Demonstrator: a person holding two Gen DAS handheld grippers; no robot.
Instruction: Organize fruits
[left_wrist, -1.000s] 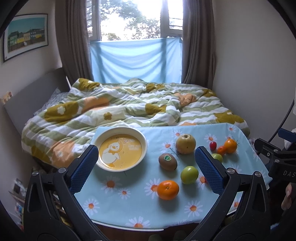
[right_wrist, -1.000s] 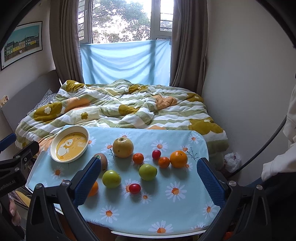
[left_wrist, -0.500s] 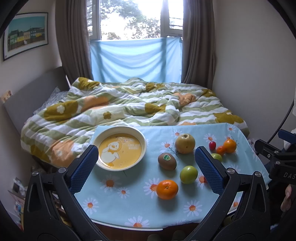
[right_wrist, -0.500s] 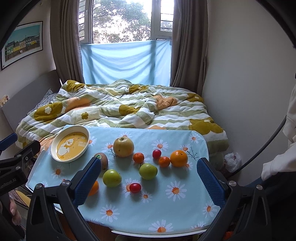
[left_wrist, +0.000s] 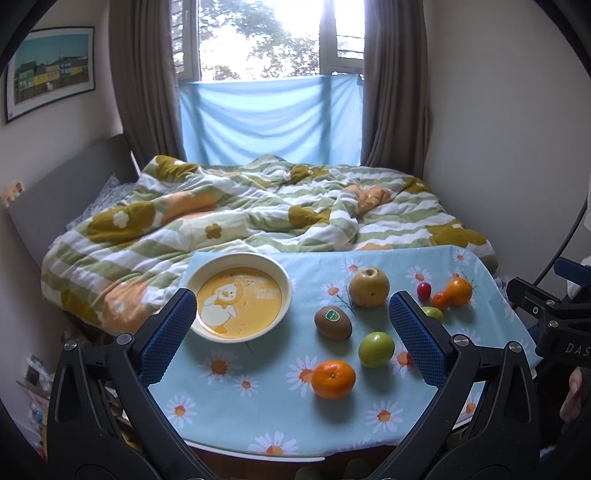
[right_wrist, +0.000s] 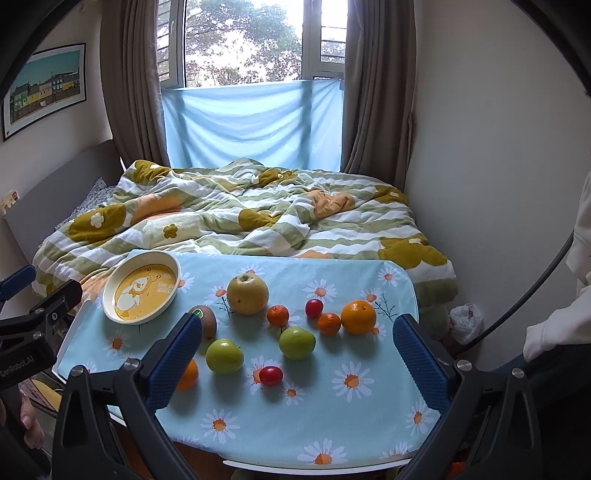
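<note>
Blue-padded left tool (left_wrist: 291, 325) and right tool (right_wrist: 295, 354) hover wide and empty, barely shifted since a second ago, so every fruit remains outside the plate (left_wrist: 284, 280).

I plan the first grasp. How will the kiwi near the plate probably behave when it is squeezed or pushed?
The kiwi is oval, so it may roll sideways if pushed. Its skin looks matte, so it probably grips well. The glossy sticker could be slippery.

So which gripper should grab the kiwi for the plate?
Left, probably. The brown kiwi with the green sticker lies between the open left gripper fingers, beside the yellow duck plate. The right gripper faces the green apples further right.
</note>
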